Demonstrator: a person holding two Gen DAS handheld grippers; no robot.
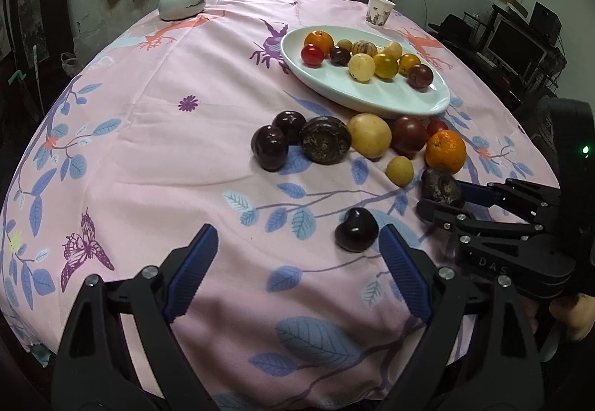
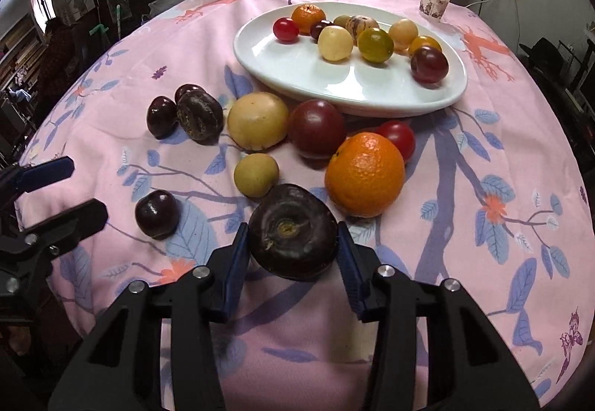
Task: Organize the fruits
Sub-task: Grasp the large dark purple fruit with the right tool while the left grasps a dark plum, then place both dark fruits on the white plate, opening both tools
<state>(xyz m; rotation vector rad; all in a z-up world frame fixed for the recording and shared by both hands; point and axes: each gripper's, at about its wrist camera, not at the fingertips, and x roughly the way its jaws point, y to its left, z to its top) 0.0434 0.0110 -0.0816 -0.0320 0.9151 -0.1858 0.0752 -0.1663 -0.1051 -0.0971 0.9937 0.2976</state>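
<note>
A dark brown round fruit sits low over the pink cloth, and my right gripper is shut on it, blue pads pressing both sides. The left wrist view shows the same fruit in the right gripper at the right. My left gripper stands open above the cloth, with nothing between its fingers. A dark plum lies just ahead of its right fingertip. A white oval plate farther back holds several small fruits. An orange sits beside the held fruit.
Loose fruits lie in a row before the plate: dark plums, a brown fruit, a yellow fruit and a small yellow one. A lidded ceramic jar and a paper cup stand at the far edge.
</note>
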